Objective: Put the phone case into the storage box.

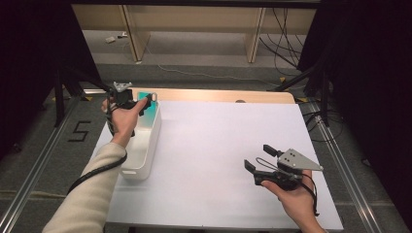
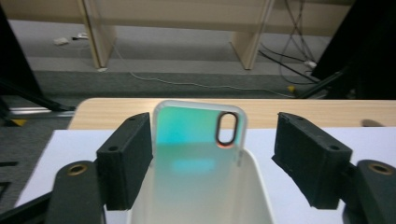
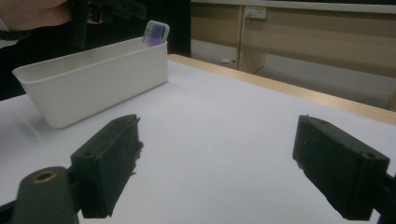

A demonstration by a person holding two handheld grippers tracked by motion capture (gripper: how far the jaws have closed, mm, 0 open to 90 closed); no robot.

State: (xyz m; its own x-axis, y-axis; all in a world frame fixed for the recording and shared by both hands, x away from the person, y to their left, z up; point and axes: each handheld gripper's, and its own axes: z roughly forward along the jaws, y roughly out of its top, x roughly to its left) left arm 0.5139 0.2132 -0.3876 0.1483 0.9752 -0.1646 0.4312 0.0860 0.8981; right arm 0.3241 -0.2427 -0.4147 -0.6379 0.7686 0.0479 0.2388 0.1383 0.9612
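— How is the left hand-held gripper (image 2: 212, 158) seen?
— Its jaws are spread apart; nothing is pressed between them. A phone case (image 2: 198, 128) is seen in the gap, untouched by the right pad; contact with the left pad cannot be told.
— Where is the case placed?
— It is stood upright at the far end of the white bin (image 1: 145, 145), leaned on its wall.
— And the right hand-held gripper (image 1: 260, 158)?
— It is held wide open above the surface (image 1: 218, 145), with nothing gripped, well apart from the bin.

A white-topped table (image 1: 218, 145) carries a white bin (image 1: 145, 145) near its left edge
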